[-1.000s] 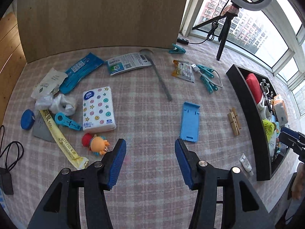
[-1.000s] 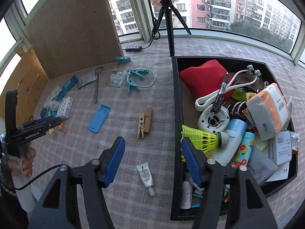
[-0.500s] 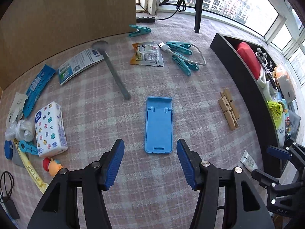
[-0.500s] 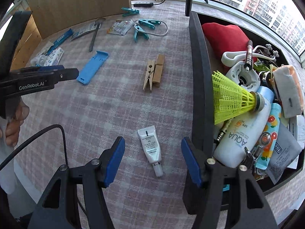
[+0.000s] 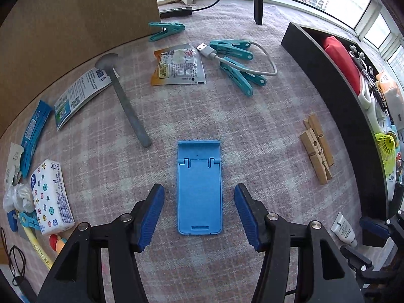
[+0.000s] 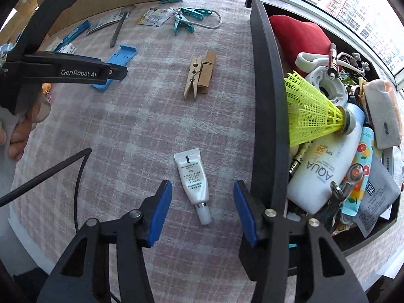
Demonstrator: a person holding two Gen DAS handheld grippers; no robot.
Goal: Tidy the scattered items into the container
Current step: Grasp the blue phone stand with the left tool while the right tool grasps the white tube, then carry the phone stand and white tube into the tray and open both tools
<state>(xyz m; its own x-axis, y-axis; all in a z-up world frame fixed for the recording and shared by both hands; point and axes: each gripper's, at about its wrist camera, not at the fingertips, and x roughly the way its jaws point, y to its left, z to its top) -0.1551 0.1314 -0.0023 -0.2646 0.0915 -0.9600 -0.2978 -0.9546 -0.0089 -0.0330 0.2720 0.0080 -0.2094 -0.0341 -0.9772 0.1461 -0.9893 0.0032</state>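
Note:
My left gripper (image 5: 199, 214) is open, its blue pads on either side of the near end of a flat blue phone stand (image 5: 199, 186) on the plaid cloth. My right gripper (image 6: 202, 214) is open around a small white tube (image 6: 193, 179) lying beside the black container's wall (image 6: 267, 101). The container (image 5: 341, 96) holds a red pouch, a yellow shuttlecock (image 6: 313, 116), a sunscreen bottle and several other items. The phone stand also shows in the right wrist view (image 6: 123, 54), partly behind the left gripper.
Loose on the cloth: wooden clothespins (image 5: 317, 149), teal pegs with a USB cable (image 5: 240, 68), an orange sachet (image 5: 176, 67), a grey spoon (image 5: 126, 103), leaflets, a tissue pack (image 5: 51, 199), small toys at far left. A cardboard wall (image 5: 75, 20) stands behind.
Both grippers moved forward and down. The left one now straddles the blue phone stand; the right one now straddles the white tube. Both stayed open.

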